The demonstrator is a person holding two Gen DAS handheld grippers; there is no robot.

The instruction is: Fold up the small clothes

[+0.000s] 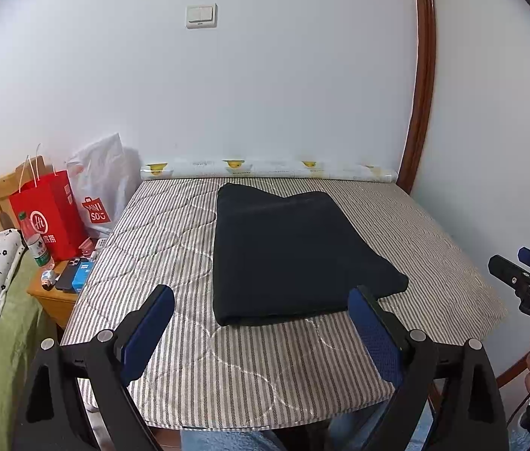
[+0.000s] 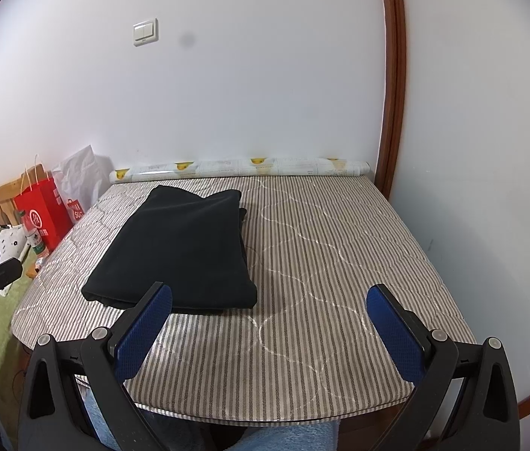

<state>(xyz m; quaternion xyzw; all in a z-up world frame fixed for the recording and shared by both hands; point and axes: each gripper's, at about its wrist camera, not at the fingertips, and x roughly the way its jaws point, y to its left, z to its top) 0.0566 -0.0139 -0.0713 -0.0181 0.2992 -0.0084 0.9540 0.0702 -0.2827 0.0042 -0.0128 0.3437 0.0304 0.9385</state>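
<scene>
Nearest the cameras, both sets of tongs hang over the front edge of the striped mattress (image 2: pixel 340 263), neither touching anything. The left tongs (image 1: pixel 261 300) are spread wide with nothing between the blue pads, and they sit just short of the near edge of the black garment (image 1: pixel 287 248). The right tongs (image 2: pixel 268 300) are likewise wide apart and empty, off to the right of the garment's near right corner.

The garment lies flat on the mattress, left of the mattress middle in the right wrist view, running lengthwise from the near part of the mattress toward the wall. It looks doubled over already: a second layer shows along its right side and at the near corner, and the near end is a thick, rounded edge. So I judge one lengthwise fold to be done and the step in hand to be a pause before the next fold.

That next move probably calls for each set of tongs to come down on a near corner of the garment, pinch through all layers, then carry that end toward the far end. The thick near edge may need a deep bite so no layer slips.

Beyond the garment, a patterned roll (image 2: pixel 242 168) lies along the mattress's far edge against the wall. A red paper bag (image 1: pixel 52 214) stands beyond the mattress's far left corner.
</scene>
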